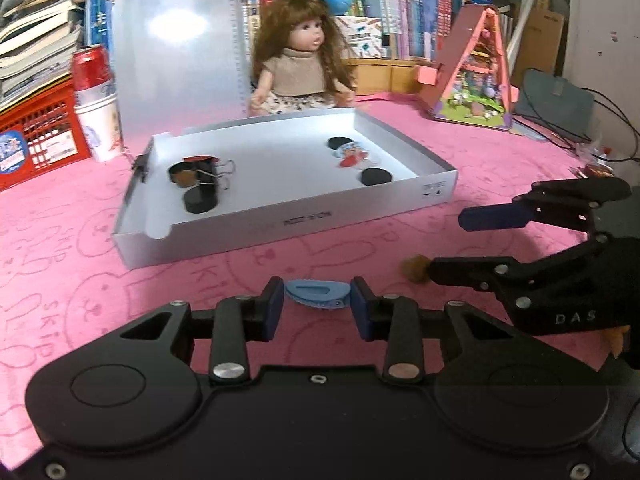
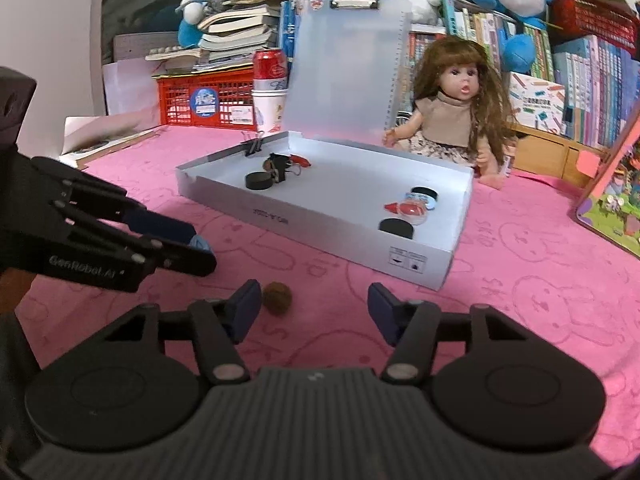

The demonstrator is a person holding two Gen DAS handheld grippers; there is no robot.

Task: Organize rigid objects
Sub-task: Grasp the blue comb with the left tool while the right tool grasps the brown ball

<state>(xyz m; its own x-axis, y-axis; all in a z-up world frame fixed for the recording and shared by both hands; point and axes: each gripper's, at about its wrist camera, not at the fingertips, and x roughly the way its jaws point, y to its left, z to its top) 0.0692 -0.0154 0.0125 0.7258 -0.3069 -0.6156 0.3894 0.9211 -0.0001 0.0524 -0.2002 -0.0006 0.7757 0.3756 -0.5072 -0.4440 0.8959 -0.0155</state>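
A light blue hair clip (image 1: 317, 295) lies on the pink cloth between the pads of my left gripper (image 1: 317, 307), which touch its two ends. A small brown walnut-like ball (image 2: 277, 297) lies on the cloth just inside the left finger of my right gripper (image 2: 312, 306), which is open and empty. The ball shows in the left wrist view (image 1: 416, 269) beside the right gripper (image 1: 448, 242). The white open box (image 1: 280, 224) holds black discs (image 1: 376, 177), binder clips (image 1: 208, 168) and a red-and-blue figure (image 1: 352, 154).
A doll (image 1: 300, 60) sits behind the box, next to its raised translucent lid (image 1: 180, 40). A red crate (image 1: 36, 128), stacked cups with a red can (image 1: 94, 92), books and a pink toy house (image 1: 476, 68) ring the far side. Cables (image 1: 600, 120) lie at far right.
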